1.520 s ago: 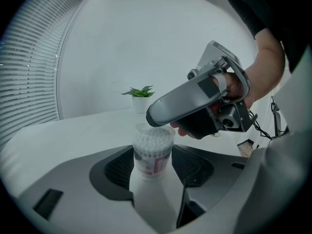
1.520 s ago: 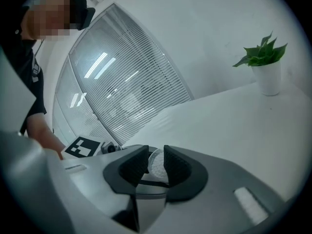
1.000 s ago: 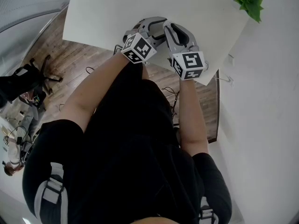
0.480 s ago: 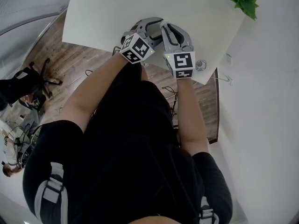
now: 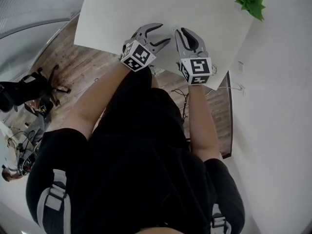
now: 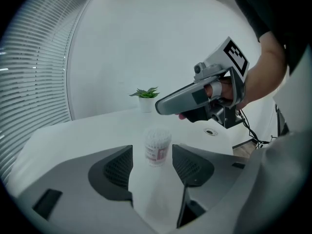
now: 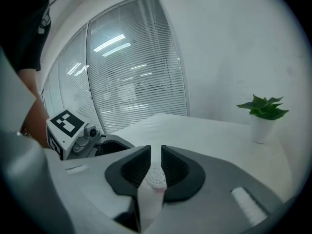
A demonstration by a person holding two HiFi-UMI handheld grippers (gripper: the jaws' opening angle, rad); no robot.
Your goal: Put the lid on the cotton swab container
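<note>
worktop [image 5: 122, 13]: broad white slab bearing the clear round plastic cotton swab container [image 6: 157, 146], red-labelled, upright.
left tongs [image 6: 152, 150]: spread wide, empty; the container stands just beyond their tips, in line with the gap.
right tongs [image 7: 155, 150]: just been closing to a narrow slit, nothing pinched; above the container.
plant [image 5: 251, 1]: green, white pot, well beyond the container.

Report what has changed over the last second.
The left gripper and right gripper, close together before, have drawn apart over the table. The right gripper's jaws have just been closing to a narrow gap, gripping nothing. The left's stand wide open, with the cotton swab container ungripped ahead of them. The plant stayed put.
</note>
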